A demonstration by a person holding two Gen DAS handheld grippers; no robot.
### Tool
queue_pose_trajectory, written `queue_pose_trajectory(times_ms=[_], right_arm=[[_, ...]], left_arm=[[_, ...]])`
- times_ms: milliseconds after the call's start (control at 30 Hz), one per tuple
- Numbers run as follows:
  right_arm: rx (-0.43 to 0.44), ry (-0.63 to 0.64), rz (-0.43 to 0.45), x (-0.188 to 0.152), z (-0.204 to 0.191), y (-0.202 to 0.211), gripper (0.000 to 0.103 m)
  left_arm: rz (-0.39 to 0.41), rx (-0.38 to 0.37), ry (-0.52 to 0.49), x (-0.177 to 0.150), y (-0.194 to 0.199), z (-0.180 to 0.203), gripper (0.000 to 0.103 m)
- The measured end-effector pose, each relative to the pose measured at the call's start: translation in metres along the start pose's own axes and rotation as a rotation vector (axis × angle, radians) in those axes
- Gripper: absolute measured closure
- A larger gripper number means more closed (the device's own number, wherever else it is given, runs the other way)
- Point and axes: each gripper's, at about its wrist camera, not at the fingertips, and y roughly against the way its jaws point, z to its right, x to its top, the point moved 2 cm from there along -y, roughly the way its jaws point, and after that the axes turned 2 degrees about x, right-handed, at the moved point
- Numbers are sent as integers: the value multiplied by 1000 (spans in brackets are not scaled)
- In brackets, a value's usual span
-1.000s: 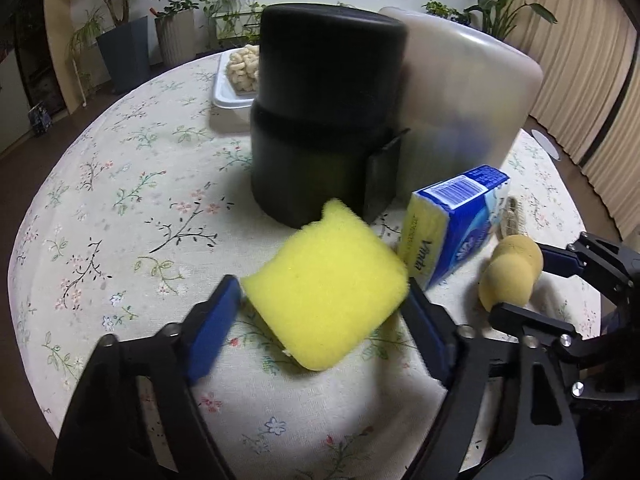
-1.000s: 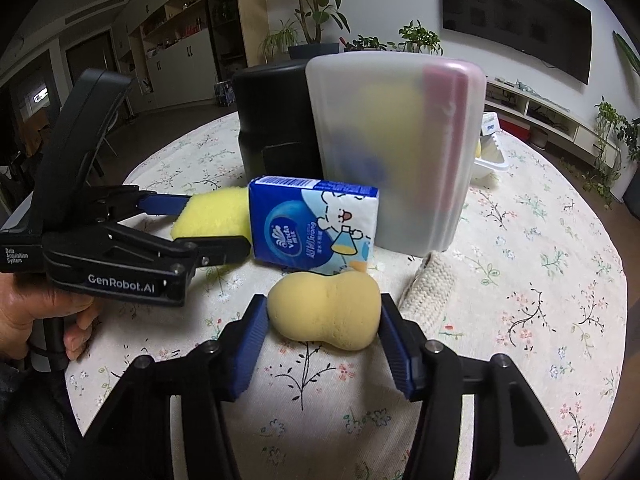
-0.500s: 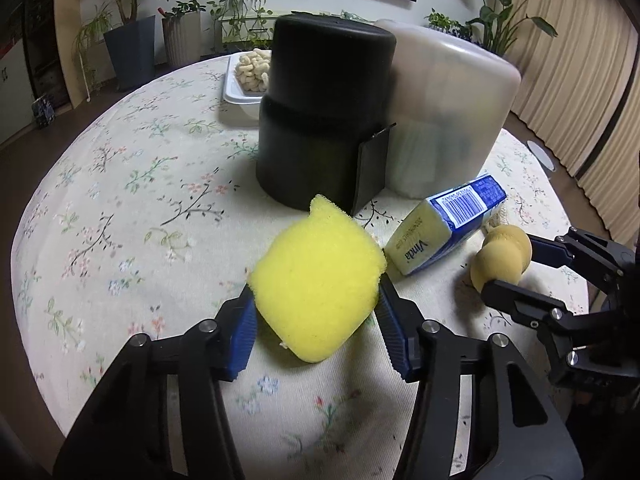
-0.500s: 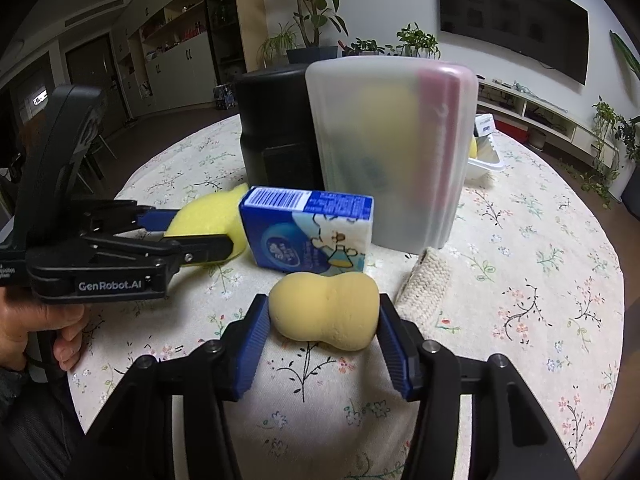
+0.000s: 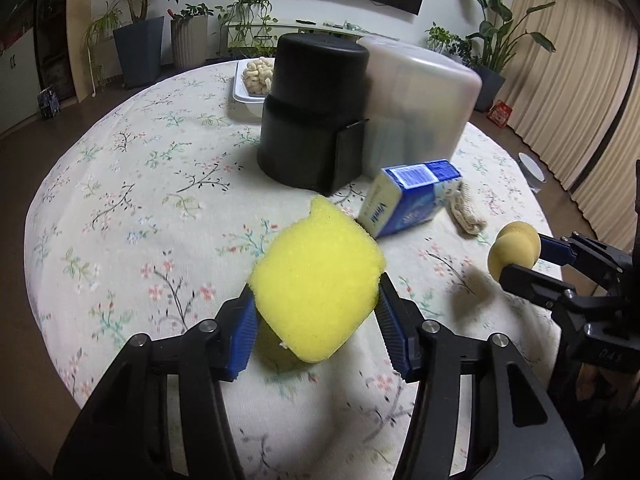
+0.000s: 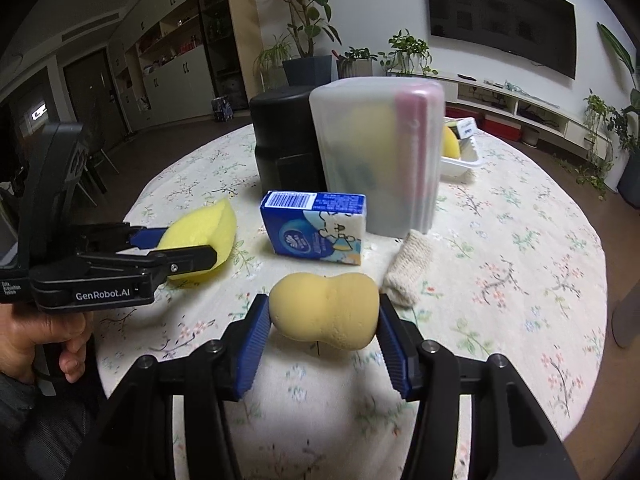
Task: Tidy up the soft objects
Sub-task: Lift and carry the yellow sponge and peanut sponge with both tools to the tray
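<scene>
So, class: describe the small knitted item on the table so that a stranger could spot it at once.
Start at the tall frosted plastic container in the middle of the round floral table. Just in front of its base lies the knitted piece, flat on the cloth beside the blue tissue pack. It alone is cream and ribbed, unlike the smooth yellow sponges.

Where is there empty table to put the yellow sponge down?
Bare cloth lies left of the black container, toward the table edge. It is crowded by the tissue pack, knitted cloth and frosted bin.
</scene>
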Motion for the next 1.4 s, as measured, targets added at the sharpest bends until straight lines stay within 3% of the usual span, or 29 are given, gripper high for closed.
queue_pose_trajectory(times_ms=[300, 533, 967, 1233, 1400], right_arm=[[-29, -64, 0, -11, 18, 34, 48], [-90, -116, 22, -1, 57, 62, 48], [-231, -125, 56, 58, 144, 81, 48], [-267, -95, 53, 105, 175, 65, 48], [-257, -82, 57, 143, 191, 48, 48]], left_arm=[[28, -6, 24, -11, 24, -2, 52], [72, 26, 57, 12, 45, -32, 52], [135, 100, 49, 88, 55, -85, 51], [139, 121, -27, 148, 42, -89, 51], [109, 134, -96, 191, 15, -82, 51]])
